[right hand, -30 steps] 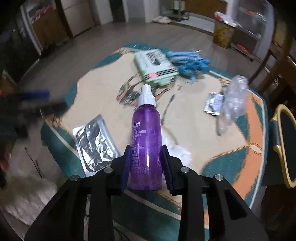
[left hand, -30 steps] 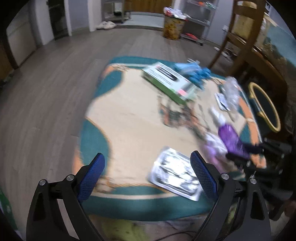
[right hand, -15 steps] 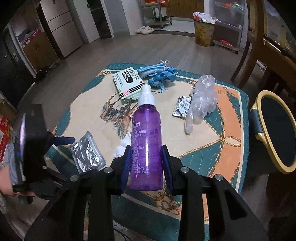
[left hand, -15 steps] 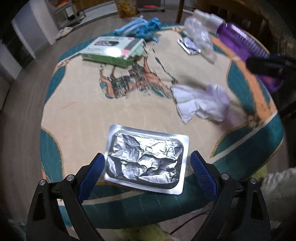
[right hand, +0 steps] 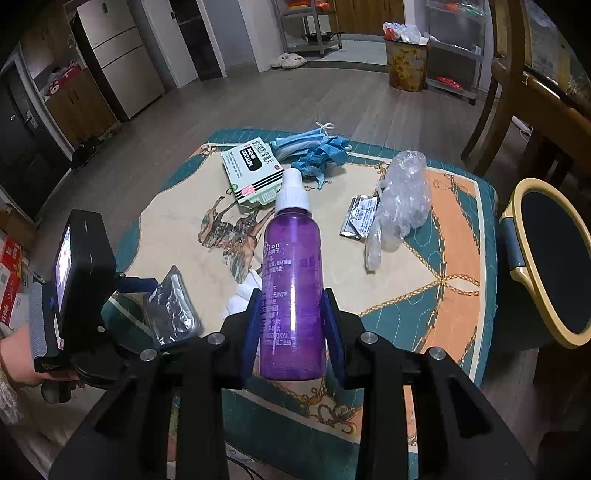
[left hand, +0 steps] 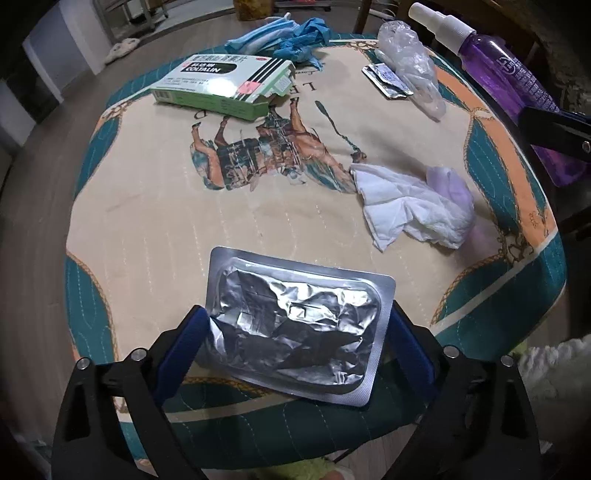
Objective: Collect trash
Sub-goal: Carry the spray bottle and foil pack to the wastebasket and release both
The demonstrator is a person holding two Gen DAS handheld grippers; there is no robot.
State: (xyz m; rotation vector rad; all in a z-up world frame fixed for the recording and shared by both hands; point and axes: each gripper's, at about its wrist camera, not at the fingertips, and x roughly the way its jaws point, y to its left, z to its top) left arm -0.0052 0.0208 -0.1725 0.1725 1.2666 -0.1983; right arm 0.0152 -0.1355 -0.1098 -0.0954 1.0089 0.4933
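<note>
1. The left gripper point(left hand: 295, 345) has its blue-padded fingers point(left hand: 184, 343) spread wide to either side of the crumpled silver foil blister tray point(left hand: 295, 325). The tray lies at the near edge of the tabletop point(left hand: 147, 221), which is covered in a cream and teal quilted cloth. Whether the pads already touch its short ends I cannot tell.
2. That tray looks very light, thin and springy. A pinch across its width would likely buckle it, so the flat stiff rim seems a better hold than the dented middle. It overhangs the edge slightly, which helps a finger get under it.
3. The right gripper point(right hand: 293, 325) is clamped on the lower body of the purple translucent spray bottle with a white cap point(right hand: 291, 273), held off the cloth. The bottle is rigid, smooth and probably slippery, so a grip low on the straight wall suits it.
4. Other trash on the cloth:
   - a soft white crumpled tissue point(left hand: 410, 206), which will compress to nothing
   - a clear crinkled plastic bag point(left hand: 410, 59), limp
   - a small silver sachet point(left hand: 386, 79)
   - a green and white cardboard medicine box point(left hand: 225, 85), stiff but crushable
   - blue face masks point(left hand: 280, 35), floppy.
</note>
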